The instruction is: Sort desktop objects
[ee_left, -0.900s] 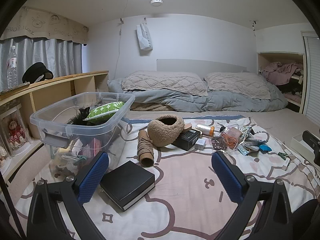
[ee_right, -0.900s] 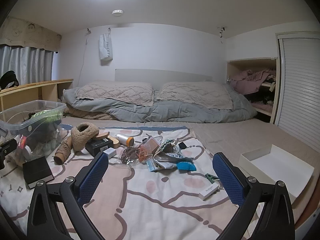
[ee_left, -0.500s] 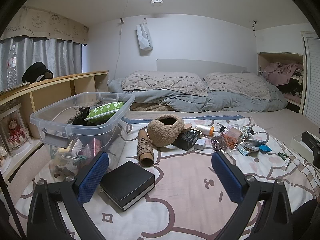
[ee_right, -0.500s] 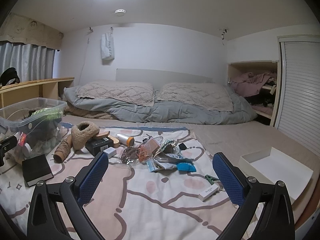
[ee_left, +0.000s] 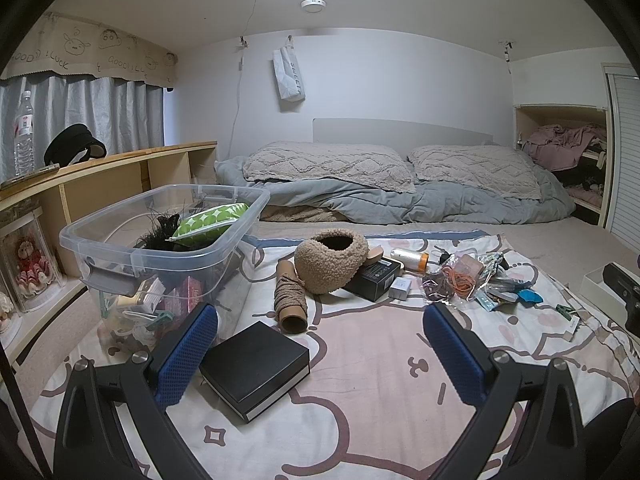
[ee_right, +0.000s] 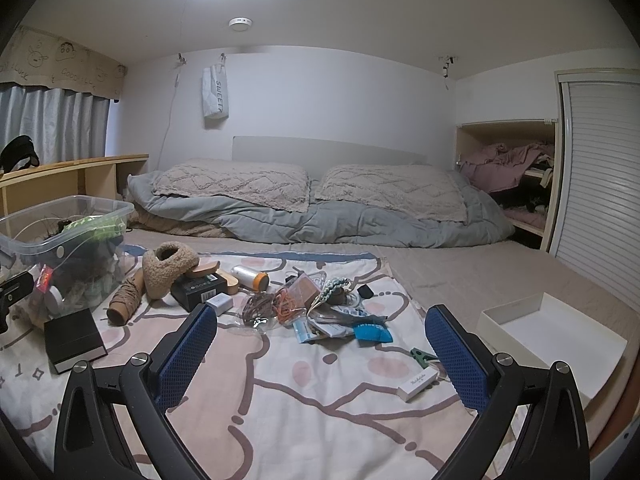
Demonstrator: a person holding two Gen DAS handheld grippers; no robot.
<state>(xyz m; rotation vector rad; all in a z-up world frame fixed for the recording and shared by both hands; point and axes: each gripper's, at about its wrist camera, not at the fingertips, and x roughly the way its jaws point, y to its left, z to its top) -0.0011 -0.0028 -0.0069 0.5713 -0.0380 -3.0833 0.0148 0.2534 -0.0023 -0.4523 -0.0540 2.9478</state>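
1. My left gripper (ee_left: 320, 344): jaws wide apart, holding nothing, hovering over the patterned blanket (ee_left: 360, 400).
2. My right gripper (ee_right: 320, 344): same, spread wide with nothing between the pads.
3. Black box (ee_left: 256, 368) lies flat on the blanket just beside my left gripper's left pad (ee_left: 188, 352); can't tell if they touch.
4. Clear plastic bin (ee_left: 132, 248) sits at the left edge of the blanket, already holding a green-and-white pouch (ee_left: 212, 220) and mixed small stuff.
5. Twine spool (ee_left: 290, 300) lies on its side between the bin and the fuzzy beige slipper (ee_left: 332, 260); the slipper leans on a second black box (ee_left: 372, 276).
6. Right of that: small white adapter (ee_left: 400, 289), a white roll with an orange end (ee_left: 410, 258), then a loose pile of packets and orange bands (ee_right: 304, 304).
7. Green clip (ee_right: 422, 355) and small white box (ee_right: 416, 382) lie near my right gripper's right pad (ee_right: 456, 360).
8. Open white tray (ee_right: 560, 344) sits off the blanket, far right.
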